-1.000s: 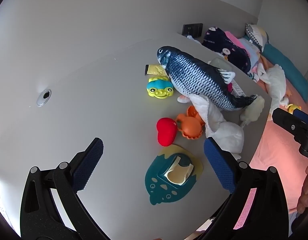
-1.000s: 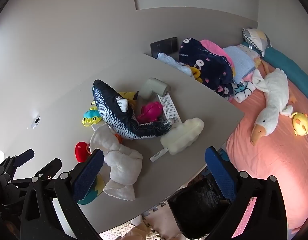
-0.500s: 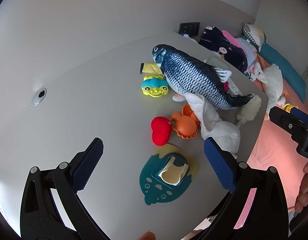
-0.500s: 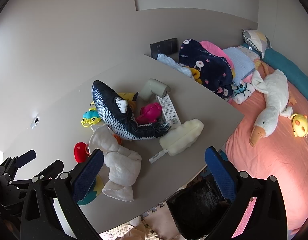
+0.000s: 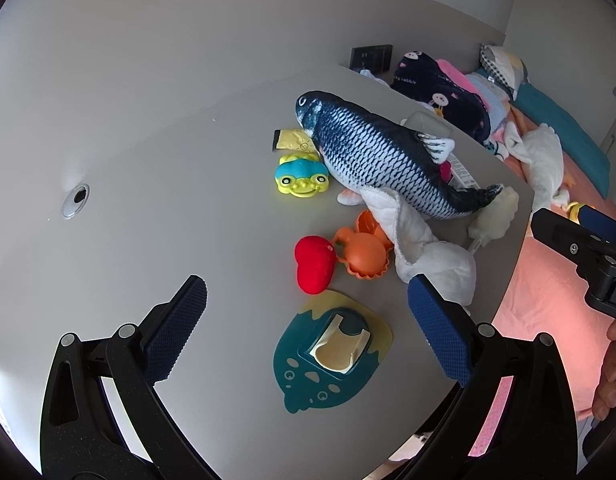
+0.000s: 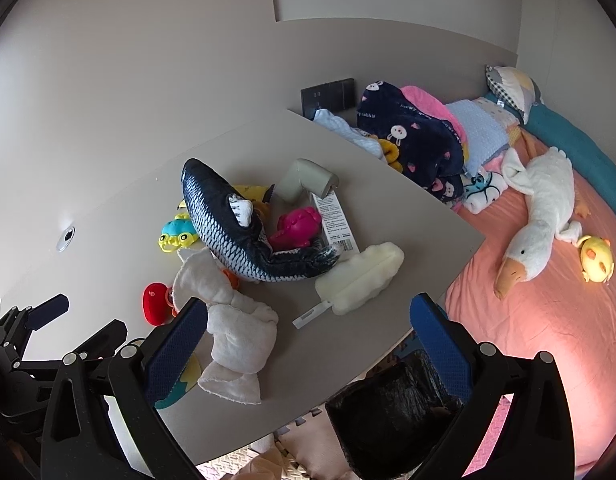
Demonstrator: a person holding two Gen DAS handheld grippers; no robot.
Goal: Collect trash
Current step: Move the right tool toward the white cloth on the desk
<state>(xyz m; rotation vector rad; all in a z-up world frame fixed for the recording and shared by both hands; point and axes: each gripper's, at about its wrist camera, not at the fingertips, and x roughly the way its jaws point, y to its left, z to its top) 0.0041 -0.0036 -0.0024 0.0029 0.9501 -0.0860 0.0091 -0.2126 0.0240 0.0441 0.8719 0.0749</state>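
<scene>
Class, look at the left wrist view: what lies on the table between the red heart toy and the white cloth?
An orange shell-shaped toy sits between the red heart toy and the white cloth. It looks to touch the heart; the left wrist view shows this best.

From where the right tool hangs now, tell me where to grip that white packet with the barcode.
Grip the packet at its barcode end, coming from the table's bed-side edge. That end lies flat and bare; the far end runs up against the grey elbow piece, and the pink toy crowds its left side.
</scene>
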